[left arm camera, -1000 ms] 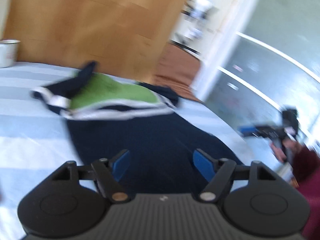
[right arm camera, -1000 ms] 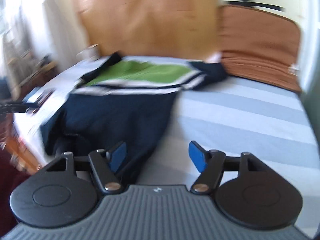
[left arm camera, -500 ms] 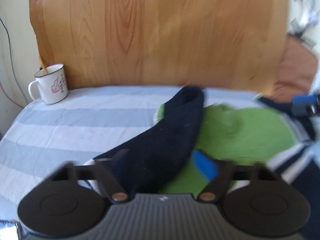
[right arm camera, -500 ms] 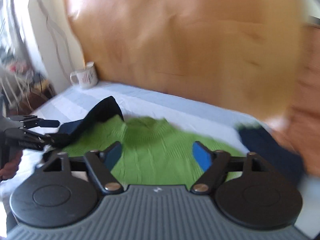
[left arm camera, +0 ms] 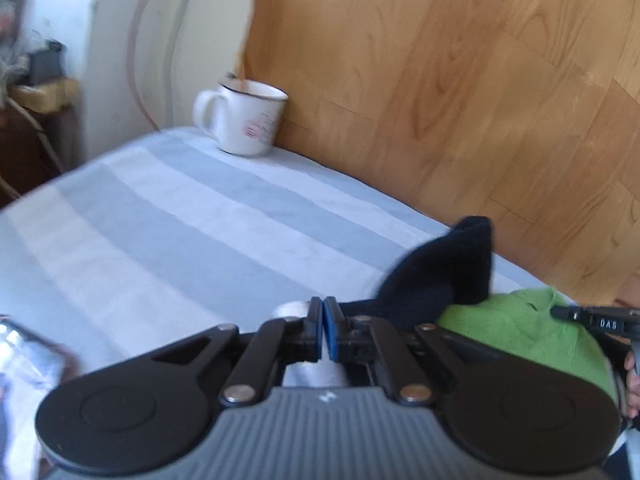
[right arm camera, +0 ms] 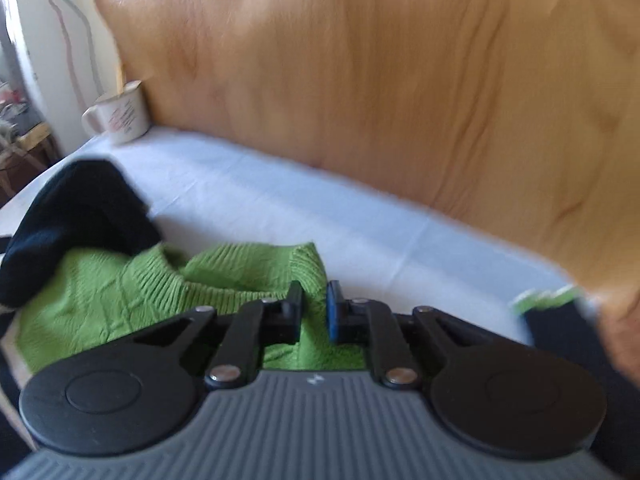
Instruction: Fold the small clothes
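L gripper [left arm camera: 322,334] jaws clenched; R gripper [right arm camera: 314,316] grips green sweater [right arm camera: 120,292] (hem only in R view).

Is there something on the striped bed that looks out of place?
Yes: a white enamel mug with a stick in it stands on the blue striped sheet, against the wooden headboard. A mug on soft bedding might tip over.

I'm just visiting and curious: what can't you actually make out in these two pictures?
- Left wrist view: what the left hand-held gripper pinches, hidden by its body.
- Mug: contents unseen, print blurred.
- Right wrist view: dark cloth at right, blurred.
- Green sweater: lower part hidden by the right hand-held gripper.
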A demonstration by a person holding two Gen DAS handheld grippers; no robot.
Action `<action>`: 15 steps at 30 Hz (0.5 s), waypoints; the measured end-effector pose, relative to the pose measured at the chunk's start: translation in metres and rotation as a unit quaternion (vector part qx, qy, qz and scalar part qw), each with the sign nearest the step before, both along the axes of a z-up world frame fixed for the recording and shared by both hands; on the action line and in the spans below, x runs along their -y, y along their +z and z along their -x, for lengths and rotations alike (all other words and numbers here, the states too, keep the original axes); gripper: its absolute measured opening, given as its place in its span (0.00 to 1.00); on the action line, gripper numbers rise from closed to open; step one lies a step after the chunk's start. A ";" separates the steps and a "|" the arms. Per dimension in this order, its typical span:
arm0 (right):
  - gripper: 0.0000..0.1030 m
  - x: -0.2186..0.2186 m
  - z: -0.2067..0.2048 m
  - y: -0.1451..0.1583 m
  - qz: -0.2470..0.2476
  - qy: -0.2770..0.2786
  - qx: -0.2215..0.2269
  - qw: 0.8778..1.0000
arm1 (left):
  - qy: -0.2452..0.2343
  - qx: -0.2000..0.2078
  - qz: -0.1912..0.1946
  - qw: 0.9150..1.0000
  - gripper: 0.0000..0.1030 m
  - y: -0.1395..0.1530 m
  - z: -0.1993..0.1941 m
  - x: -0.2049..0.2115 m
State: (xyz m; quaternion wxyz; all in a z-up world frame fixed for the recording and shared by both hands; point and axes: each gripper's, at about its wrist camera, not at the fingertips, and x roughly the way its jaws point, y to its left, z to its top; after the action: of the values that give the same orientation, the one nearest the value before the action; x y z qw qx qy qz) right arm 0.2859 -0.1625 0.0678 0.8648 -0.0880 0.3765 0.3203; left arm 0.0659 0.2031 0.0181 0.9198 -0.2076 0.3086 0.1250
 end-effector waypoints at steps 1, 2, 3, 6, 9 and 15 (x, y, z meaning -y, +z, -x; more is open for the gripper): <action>0.13 0.006 0.000 0.010 -0.002 -0.014 0.021 1.000 | -0.004 -0.002 0.000 1.000 0.03 0.002 -0.008 0.005; 0.13 0.011 0.000 0.019 0.003 -0.031 0.044 0.999 | -0.005 -0.003 -0.001 1.000 0.04 0.005 -0.015 0.009; 0.13 0.018 -0.002 0.025 0.013 -0.052 0.066 0.996 | -0.010 0.002 0.003 1.000 0.09 0.008 -0.020 0.012; 0.14 0.041 -0.012 0.021 0.068 -0.140 0.092 0.984 | -0.026 0.007 -0.006 1.000 0.53 0.010 -0.039 0.025; 0.23 0.056 -0.013 0.000 0.096 -0.149 0.033 0.984 | -0.033 0.001 -0.022 0.999 0.54 0.008 -0.057 0.038; 0.66 0.081 0.040 0.046 0.009 -0.144 0.101 0.984 | -0.084 -0.025 -0.046 0.995 0.82 0.001 -0.098 0.061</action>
State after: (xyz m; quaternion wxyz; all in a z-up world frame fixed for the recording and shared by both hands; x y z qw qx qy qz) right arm 0.2464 -0.2436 0.1138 0.9347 -0.0721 0.2990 0.1782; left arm 0.1635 0.1416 0.0189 0.9275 -0.1355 0.3421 0.0663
